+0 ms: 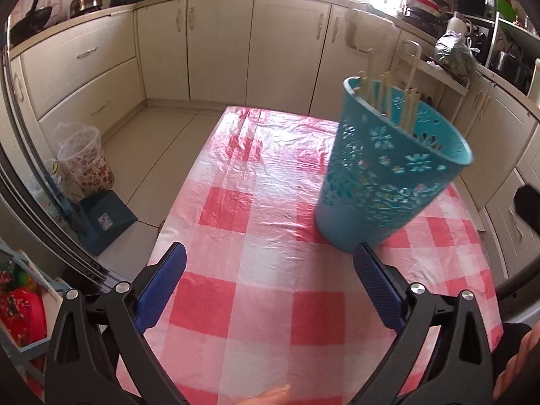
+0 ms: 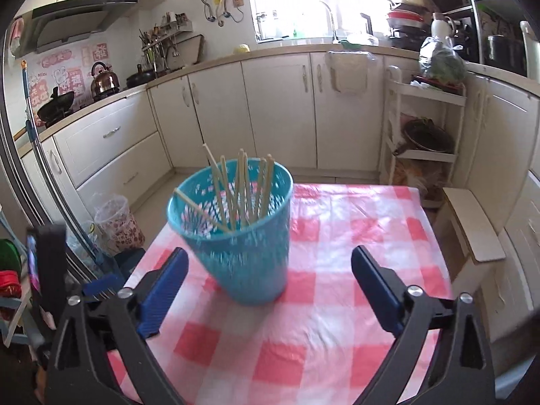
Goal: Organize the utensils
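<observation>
Both tongs, left (image 1: 270, 263) and right (image 2: 270, 268), gape wide and empty beside the teal basket (image 2: 243, 236) of chopsticks (image 2: 241, 189) on the bench (image 2: 337, 320)

Left gripper (image 1: 270, 260) angled downward, its blue-padded jaws spread wide with nothing between them. Right gripper (image 2: 270, 263) likewise tilted down, jaws fully apart and empty. Fingertips (image 1: 270, 396) visible at the lower edge.
</observation>
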`<action>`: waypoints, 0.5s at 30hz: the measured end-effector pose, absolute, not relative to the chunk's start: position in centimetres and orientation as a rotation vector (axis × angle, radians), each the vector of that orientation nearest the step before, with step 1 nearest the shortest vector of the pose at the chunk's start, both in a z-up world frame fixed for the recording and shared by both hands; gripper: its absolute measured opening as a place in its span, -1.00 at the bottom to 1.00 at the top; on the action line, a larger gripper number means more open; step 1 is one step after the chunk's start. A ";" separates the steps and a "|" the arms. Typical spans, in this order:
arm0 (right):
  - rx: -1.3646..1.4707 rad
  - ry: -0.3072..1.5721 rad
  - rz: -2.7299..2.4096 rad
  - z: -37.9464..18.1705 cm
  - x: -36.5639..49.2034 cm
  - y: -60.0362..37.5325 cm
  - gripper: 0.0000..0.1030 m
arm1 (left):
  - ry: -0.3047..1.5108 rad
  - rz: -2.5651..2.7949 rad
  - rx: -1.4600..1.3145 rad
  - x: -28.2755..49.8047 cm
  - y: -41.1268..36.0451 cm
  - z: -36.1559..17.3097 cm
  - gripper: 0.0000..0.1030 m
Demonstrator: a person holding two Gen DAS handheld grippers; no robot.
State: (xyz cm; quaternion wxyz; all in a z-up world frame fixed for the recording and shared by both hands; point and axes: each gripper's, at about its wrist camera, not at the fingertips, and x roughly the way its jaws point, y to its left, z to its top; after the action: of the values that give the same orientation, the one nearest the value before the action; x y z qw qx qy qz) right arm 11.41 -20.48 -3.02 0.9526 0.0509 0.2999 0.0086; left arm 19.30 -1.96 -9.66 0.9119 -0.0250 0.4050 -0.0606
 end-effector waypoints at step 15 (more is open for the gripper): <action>0.125 0.565 -0.056 3.3 -3.4 -20.3 0.86 | 0.767 -0.286 0.028 1.3 -3.1 1.6 0.85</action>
State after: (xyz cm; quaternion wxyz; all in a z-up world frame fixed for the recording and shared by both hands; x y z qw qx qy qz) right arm -3.41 -20.26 3.32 0.9581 0.0614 0.2786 -0.0274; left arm 1.30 -3.11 1.65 0.9173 0.0138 0.3729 -0.1389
